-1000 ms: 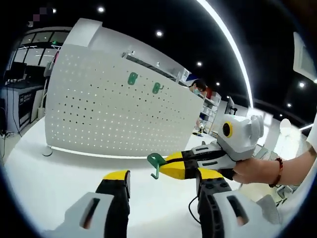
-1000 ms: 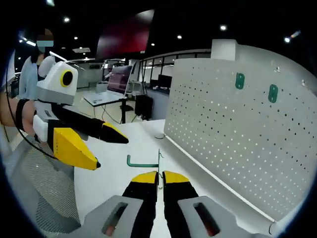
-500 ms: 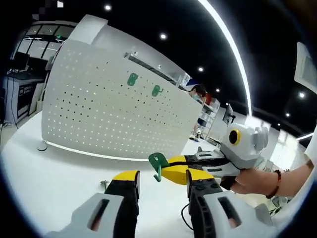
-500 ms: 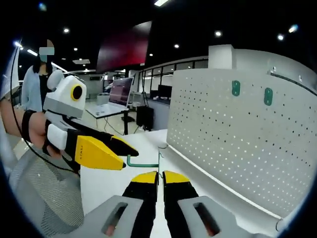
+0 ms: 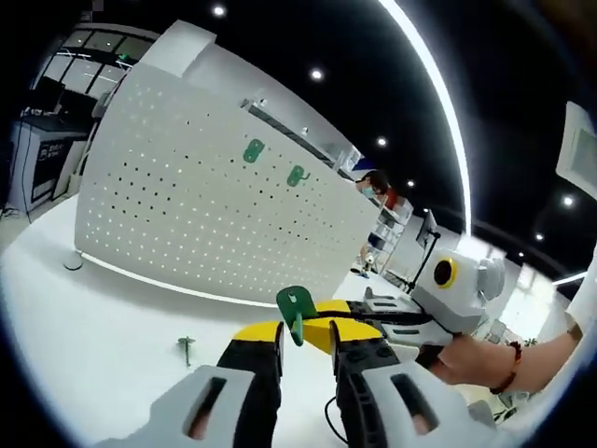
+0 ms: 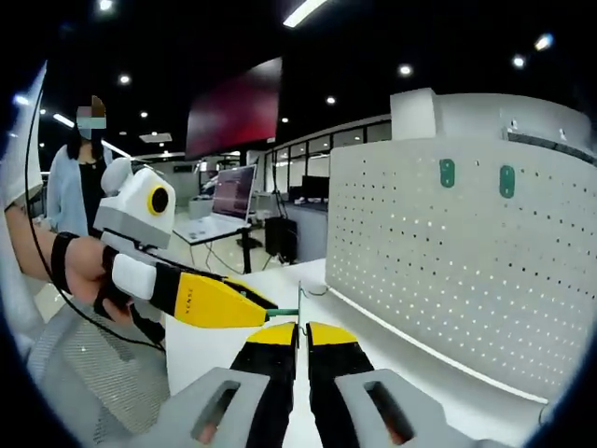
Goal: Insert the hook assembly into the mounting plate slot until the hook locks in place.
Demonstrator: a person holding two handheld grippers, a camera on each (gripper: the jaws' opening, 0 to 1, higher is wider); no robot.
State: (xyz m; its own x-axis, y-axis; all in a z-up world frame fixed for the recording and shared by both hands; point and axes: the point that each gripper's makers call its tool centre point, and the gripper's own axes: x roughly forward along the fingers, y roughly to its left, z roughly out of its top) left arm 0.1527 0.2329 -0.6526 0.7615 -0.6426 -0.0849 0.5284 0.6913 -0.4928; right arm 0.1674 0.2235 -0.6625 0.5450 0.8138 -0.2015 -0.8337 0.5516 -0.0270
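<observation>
Left gripper point(image 5: 297, 338): black jaws, yellow tips, grey slotted housings. Right gripper point(image 6: 300, 332): same build. White camera pod with yellow-ringed lens above jaws. Beaded bracelet point(image 5: 510, 368) on wrist behind right gripper; black strap point(image 6: 62, 265), thin black cable behind left gripper.

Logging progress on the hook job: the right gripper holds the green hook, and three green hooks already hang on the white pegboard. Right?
Not quite: two green hooks hang on the white pegboard, not three, as the left gripper view shows. The right gripper does hold the green hook.
</observation>
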